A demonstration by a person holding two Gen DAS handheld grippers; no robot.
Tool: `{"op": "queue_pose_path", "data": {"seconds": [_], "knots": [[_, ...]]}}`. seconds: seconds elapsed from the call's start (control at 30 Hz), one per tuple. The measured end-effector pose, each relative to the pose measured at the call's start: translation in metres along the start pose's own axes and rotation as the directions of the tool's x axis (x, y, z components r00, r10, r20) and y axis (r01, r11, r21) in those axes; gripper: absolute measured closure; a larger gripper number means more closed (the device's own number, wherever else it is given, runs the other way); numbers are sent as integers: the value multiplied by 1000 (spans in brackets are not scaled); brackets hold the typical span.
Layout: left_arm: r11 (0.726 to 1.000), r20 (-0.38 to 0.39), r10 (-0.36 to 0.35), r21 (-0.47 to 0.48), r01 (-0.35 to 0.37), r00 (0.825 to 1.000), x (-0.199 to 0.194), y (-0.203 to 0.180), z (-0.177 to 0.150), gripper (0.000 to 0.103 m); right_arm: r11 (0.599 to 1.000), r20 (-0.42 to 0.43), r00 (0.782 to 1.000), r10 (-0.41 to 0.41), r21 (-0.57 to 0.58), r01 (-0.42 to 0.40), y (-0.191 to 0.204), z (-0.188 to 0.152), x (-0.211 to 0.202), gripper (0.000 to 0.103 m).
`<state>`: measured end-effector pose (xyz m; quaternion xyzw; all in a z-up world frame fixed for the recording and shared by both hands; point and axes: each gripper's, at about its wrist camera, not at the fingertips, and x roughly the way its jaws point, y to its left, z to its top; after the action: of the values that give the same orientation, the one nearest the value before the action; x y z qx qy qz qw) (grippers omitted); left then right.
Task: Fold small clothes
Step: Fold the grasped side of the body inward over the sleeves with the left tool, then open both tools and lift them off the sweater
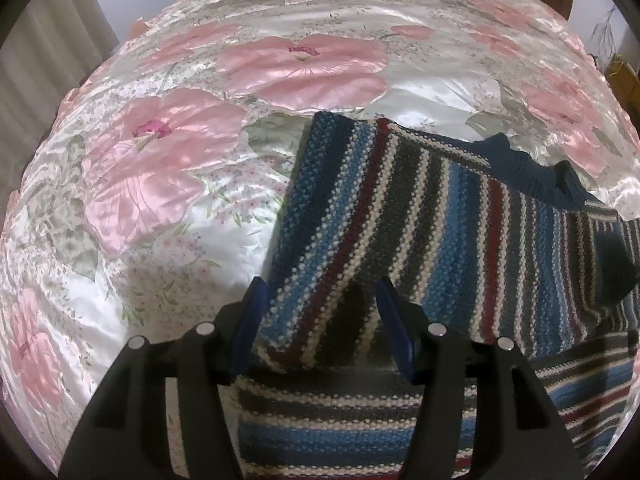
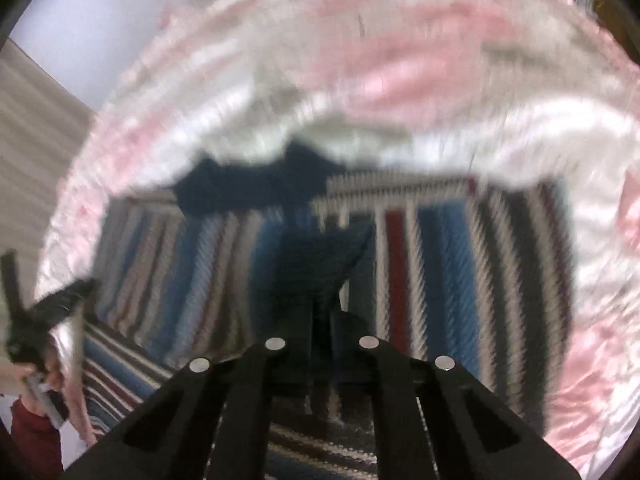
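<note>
The left gripper point(image 1: 318, 308) stands with its blue-padded jaws spread apart, a folded-over flap of the striped knit sweater point(image 1: 420, 216) lying between them without being pinched. The right gripper point(image 2: 320, 320) has its jaws drawn together on a dark navy fold of the sweater point(image 2: 432, 264), probably a sleeve cuff or hem, though motion blur makes that hard to settle.

The left gripper points forward and slightly down over the sweater's near left corner. In the right wrist view the left gripper point(image 2: 44, 312) shows at the far left edge, held by a hand point(image 2: 36, 380) above a red sleeve point(image 2: 34, 432).

The sweater lies spread on a floral satin bedspread point(image 1: 160, 184), navy collar point(image 1: 532, 172) at its far edge. Its left edge runs diagonally; bare bedspread opens widely to the left and beyond. A curtain point(image 1: 44, 60) hangs past the bed's left side.
</note>
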<state>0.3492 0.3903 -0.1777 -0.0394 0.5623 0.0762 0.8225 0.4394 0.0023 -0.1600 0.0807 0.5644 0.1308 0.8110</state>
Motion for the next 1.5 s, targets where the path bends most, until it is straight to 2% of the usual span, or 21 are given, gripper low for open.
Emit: {"op": "queue_pose_path", "data": {"seconds": [0.07,0.1,0.17,0.23,0.3,0.37,0.47,0.53,0.6,0.67,0.7,0.77,0.83,0.9,1.03,1.1,1.13,1.17,1.3,1.4,1.5], "knots": [[1000,4,4,-5,-4,1000,1,0,-1,44,1000,66,998,1,0,-1,-4,6,-18,97],[1000,-3,0,-5,0,1000,4,-1,-2,42,1000,73,997,-1,8,1,-7,8,-19,97],[1000,-27,5,2,-5,1000,13,-4,-5,42,1000,39,999,-10,27,9,-13,10,-7,97],[1000,-33,28,11,-27,999,18,-7,-8,41,998,-47,999,-25,55,28,-24,3,13,95],[999,-34,36,24,-35,999,21,-9,-11,41,997,-81,996,-40,70,46,-29,-6,22,87],[999,-31,30,34,-29,999,16,-9,-12,41,995,-87,996,-37,91,45,-34,-17,19,68],[999,-15,10,35,-10,1000,6,-7,-14,40,994,-73,997,10,110,-2,-36,-28,9,66],[999,0,2,40,-2,1000,1,-8,-16,38,992,-89,995,40,122,-29,-35,-33,6,62],[998,0,18,56,-18,1000,4,-12,-19,37,995,-119,993,20,101,-8,-31,-35,11,63],[997,-3,37,70,-36,999,9,-16,-21,36,997,-129,991,-44,53,52,-27,-37,16,76],[996,-7,45,76,-44,999,12,-17,-23,36,997,-130,990,-56,46,63,-26,-37,19,78],[997,-17,42,73,-40,999,17,-16,-23,36,996,-133,988,-73,48,80,-26,-39,23,86],[998,-42,24,52,-22,999,24,-11,-23,32,994,-137,986,-98,43,104,-29,-41,27,88],[1000,-64,-3,25,4,998,30,-5,-22,31,992,-144,985,-97,72,108,-32,-43,30,88],[1000,-67,3,26,-1,998,26,-4,-21,30,988,-132,981,-141,47,148,-25,-44,30,86],[1000,-67,-15,10,16,998,16,0,-22,32,990,-100,989,-108,79,116,-22,-46,14,77],[1000,-64,-28,2,28,998,9,4,-24,32,992,-83,993,-82,89,89,-22,-49,5,69],[999,-54,-38,6,38,998,-2,8,-29,32,994,-66,996,-62,89,68,-20,-55,-8,63],[997,-22,-25,71,26,999,-32,17,-61,25,996,-47,996,-78,47,80,-12,-91,-44,61],[994,-33,-19,105,23,999,-46,25,-93,25,996,-64,995,-82,37,84,-8,-125,-59,60],[995,-68,-36,85,42,997,-54,38,-124,25,993,-55,992,-113,24,115,-5,-166,-76,52]]}}
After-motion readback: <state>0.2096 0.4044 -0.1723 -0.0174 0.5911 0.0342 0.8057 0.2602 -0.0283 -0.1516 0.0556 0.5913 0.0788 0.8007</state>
